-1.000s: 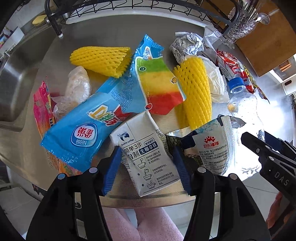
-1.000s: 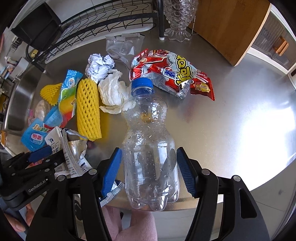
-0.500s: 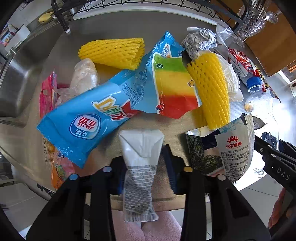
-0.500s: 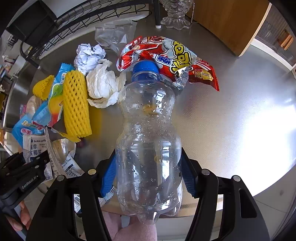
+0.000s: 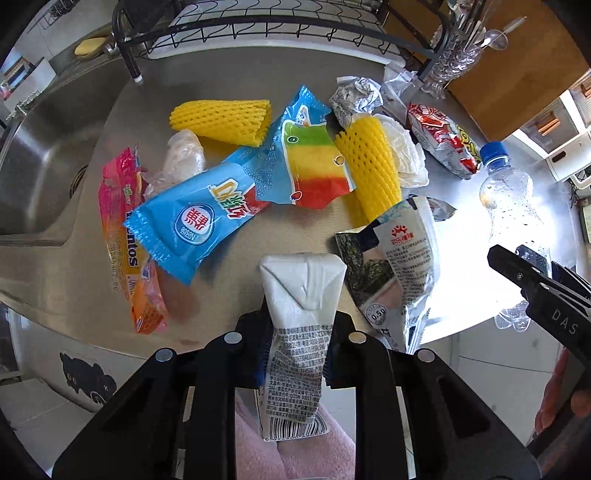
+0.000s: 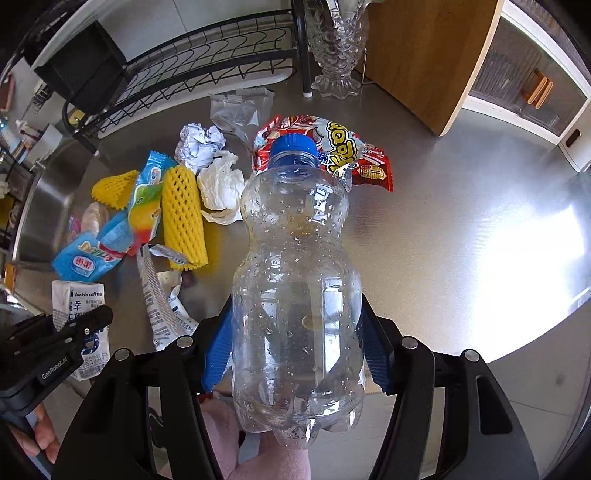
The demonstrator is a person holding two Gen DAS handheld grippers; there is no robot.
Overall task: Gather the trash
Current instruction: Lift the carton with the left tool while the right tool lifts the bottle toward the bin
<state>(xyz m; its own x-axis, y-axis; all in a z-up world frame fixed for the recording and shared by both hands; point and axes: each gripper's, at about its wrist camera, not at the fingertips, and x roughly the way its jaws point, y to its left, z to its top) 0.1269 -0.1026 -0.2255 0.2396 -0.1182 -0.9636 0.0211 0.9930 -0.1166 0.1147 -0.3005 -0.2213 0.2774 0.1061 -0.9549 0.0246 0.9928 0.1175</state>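
Note:
My left gripper [image 5: 295, 354] is shut on a white coffee carton [image 5: 301, 314] and holds it above the steel counter's front edge; the carton also shows in the right wrist view [image 6: 79, 306]. My right gripper [image 6: 295, 343] is shut on a clear plastic bottle [image 6: 295, 273] with a blue cap, lifted off the counter; the bottle shows at the right of the left wrist view [image 5: 508, 199]. Trash lies on the counter: a blue ice-cream wrapper [image 5: 199, 221], a rainbow wrapper [image 5: 314, 166], yellow foam nets [image 5: 221, 120] [image 5: 369, 162], a torn white pouch [image 5: 402, 258], a red snack bag [image 6: 354, 151].
A sink [image 5: 40, 162] lies at the left. A wire dish rack [image 5: 258, 26] stands at the back, a glass vase [image 6: 336, 48] and a wooden board [image 6: 428, 55] at the back right. A pink wrapper [image 5: 125, 236], crumpled paper [image 6: 201, 146] and tissue [image 6: 219, 186] also lie there.
Both grippers closed and lifted: the left took the coffee carton, the right took the bottle. Both have since pulled back and up from the counter.

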